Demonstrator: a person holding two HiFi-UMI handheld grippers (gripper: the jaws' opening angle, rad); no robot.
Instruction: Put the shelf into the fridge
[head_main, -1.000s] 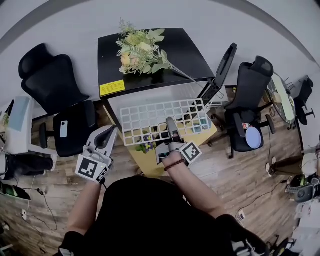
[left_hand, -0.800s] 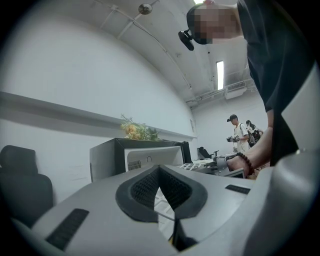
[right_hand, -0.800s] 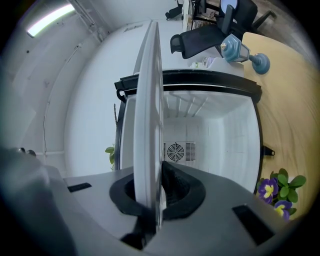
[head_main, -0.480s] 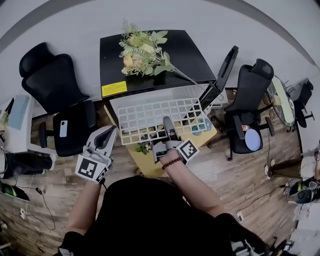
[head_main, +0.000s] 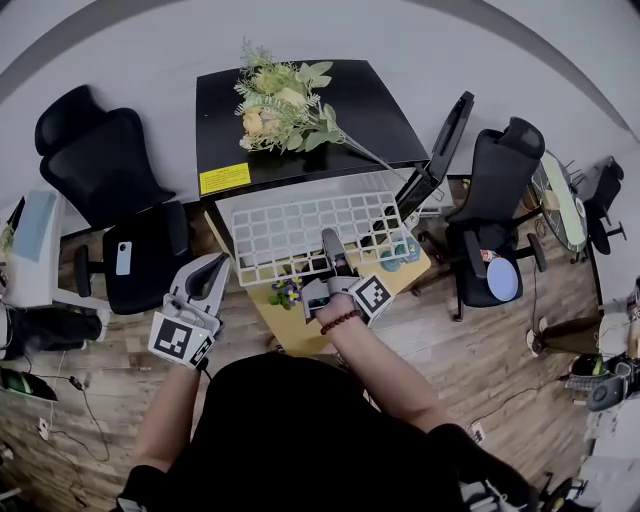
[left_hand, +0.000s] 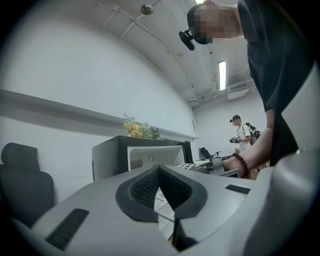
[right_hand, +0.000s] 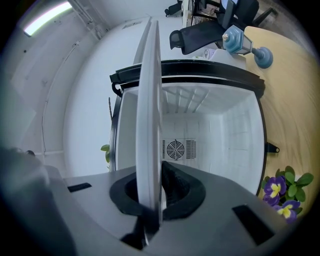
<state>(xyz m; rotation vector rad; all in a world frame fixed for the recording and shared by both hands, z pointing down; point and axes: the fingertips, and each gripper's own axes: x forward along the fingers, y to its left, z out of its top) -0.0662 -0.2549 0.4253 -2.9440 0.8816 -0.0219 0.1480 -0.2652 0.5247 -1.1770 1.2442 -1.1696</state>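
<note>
- Shelf (head_main: 300, 228), head view: carried closer to the fridge (head_main: 375, 105) than a second ago. Its far edge now lies at the open front, with the door (head_main: 443, 145) swung wide at the right. The right gripper (head_main: 330, 245) grips the near edge, and the left gripper (head_main: 208, 272) hangs well apart, low at the left.
- Left gripper view: the left gripper (left_hand: 160, 175) has its jaws closed tip to tip on nothing and is aimed at the fridge (left_hand: 145, 155) from the side.
- Right gripper view: the right gripper (right_hand: 152, 187) is clamped on the shelf (right_hand: 150, 110), seen edge-on, with the white cavity (right_hand: 230, 135) and its rear fan (right_hand: 175, 149) straight ahead. Judged from this, insertion has begun, and the shelf probably still has to reach the side rails.
</note>
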